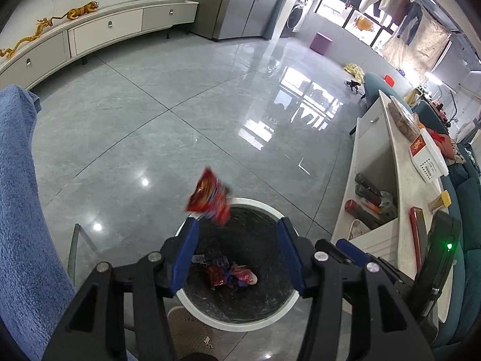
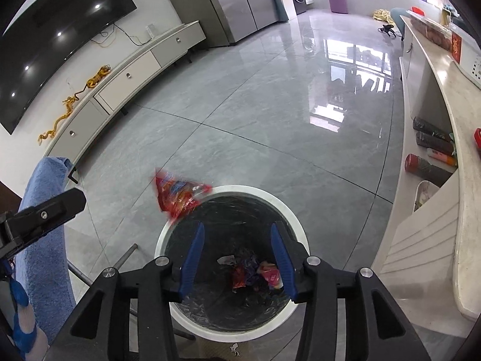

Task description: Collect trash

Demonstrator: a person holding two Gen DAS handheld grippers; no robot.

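A round white trash bin with a black liner stands on the floor below both grippers; it also shows in the right wrist view. Crumpled wrappers lie at its bottom, also seen in the right wrist view. A red snack wrapper, blurred, is in the air over the bin's far rim, free of both grippers; the right wrist view shows it too. My left gripper is open and empty above the bin. My right gripper is open and empty above the bin.
A blue towel hangs at the left. A white counter with boxes and shelves of bottles runs along the right. A low TV cabinet lines the far left wall. Grey tiled floor lies beyond the bin.
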